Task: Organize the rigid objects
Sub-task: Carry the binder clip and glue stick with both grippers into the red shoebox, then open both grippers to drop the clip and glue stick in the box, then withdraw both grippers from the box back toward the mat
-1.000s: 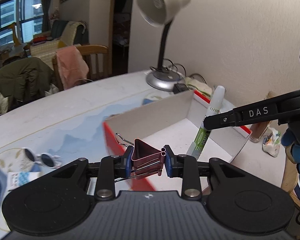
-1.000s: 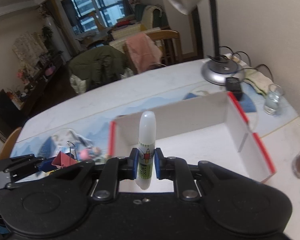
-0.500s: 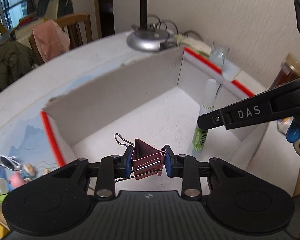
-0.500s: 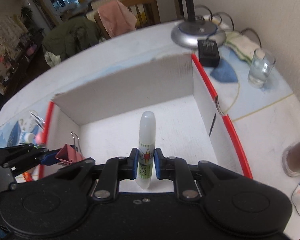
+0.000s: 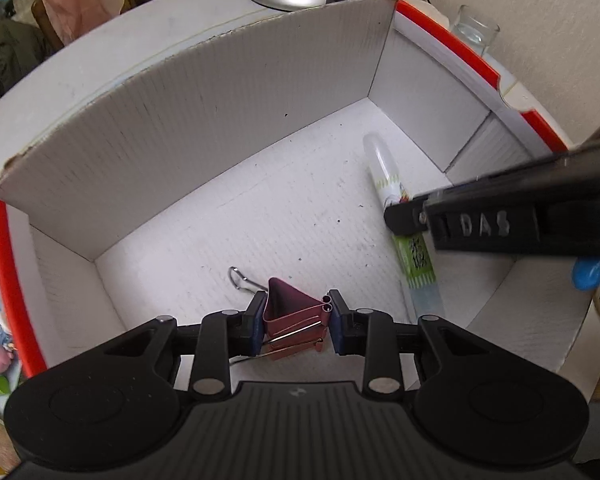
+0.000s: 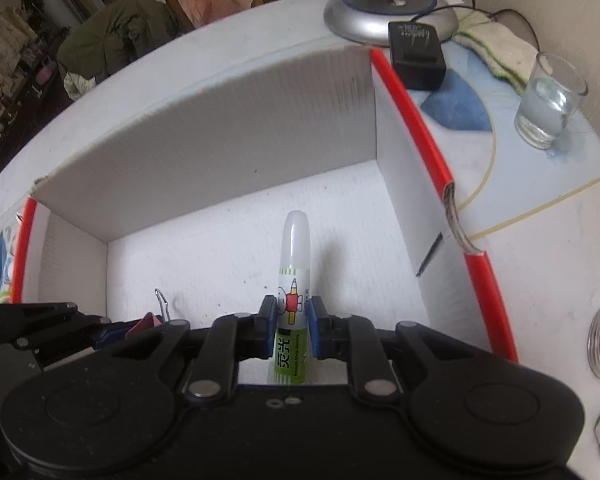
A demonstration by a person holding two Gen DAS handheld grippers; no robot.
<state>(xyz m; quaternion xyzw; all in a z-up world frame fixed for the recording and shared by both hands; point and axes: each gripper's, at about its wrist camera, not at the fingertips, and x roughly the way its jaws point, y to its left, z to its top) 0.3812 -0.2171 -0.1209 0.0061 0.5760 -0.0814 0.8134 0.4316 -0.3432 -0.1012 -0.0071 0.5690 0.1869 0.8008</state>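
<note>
- Your left tongs (image 5: 296, 320) are clenched on a dark pink binder clip (image 5: 294, 316), pinching its folded body from both sides; one wire handle sticks out ahead to the left.
- That clip hangs inside the white cardboard box (image 5: 204, 120), over the near left part of its floor; you cannot tell whether it touches the floor.
- Your right tongs (image 6: 293, 326) grasp a glue stick (image 6: 294, 280) around its printed middle, its translucent cap pointing away from you toward the box's far wall.
- The glue stick sits over the right half of the box, well apart from the clip.
- The box stands on the counter (image 6: 540, 240), with a glass (image 6: 550, 100) beyond its red-edged right wall.
</note>
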